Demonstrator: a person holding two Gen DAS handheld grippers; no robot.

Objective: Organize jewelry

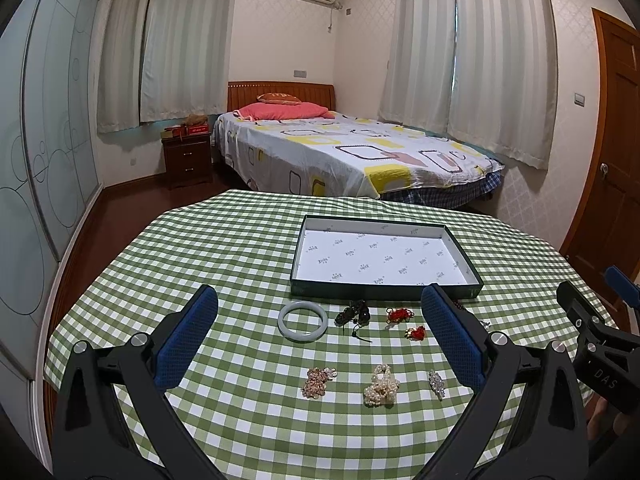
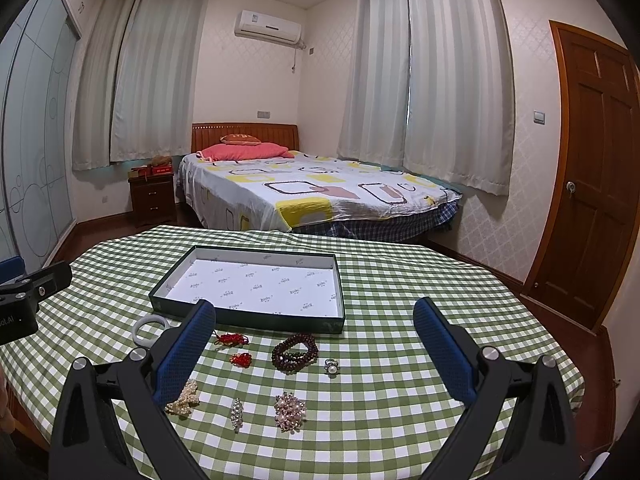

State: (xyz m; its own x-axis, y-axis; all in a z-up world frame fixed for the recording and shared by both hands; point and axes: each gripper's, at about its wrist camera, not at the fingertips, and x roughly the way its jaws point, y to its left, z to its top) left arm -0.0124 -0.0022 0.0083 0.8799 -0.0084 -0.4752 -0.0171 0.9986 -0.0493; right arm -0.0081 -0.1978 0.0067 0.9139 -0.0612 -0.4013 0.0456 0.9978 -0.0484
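Observation:
A shallow dark green box (image 1: 384, 290) with white lining sits empty on the checked table. Loose jewelry lies in front of it: a pale jade bangle (image 1: 303, 321), a dark beaded piece (image 1: 354, 314), two red knot charms (image 1: 398, 315), a pink brooch (image 1: 318, 382), a pearl bundle (image 1: 382, 390) and a crystal brooch (image 1: 437, 384). In the right wrist view there is also a dark red bead bracelet (image 2: 295, 351), a ring (image 2: 331, 367) and a pink flower brooch (image 2: 290, 410). My left gripper (image 1: 319, 296) and right gripper (image 2: 315, 304) hover open above the jewelry, holding nothing.
The green-checked tablecloth (image 1: 240, 248) covers a round table whose far edge faces a bed (image 1: 352, 152). A nightstand (image 1: 187, 158) stands to the bed's left, a wooden door (image 2: 592, 184) on the right, and a glass wardrobe (image 1: 40, 140) on the left.

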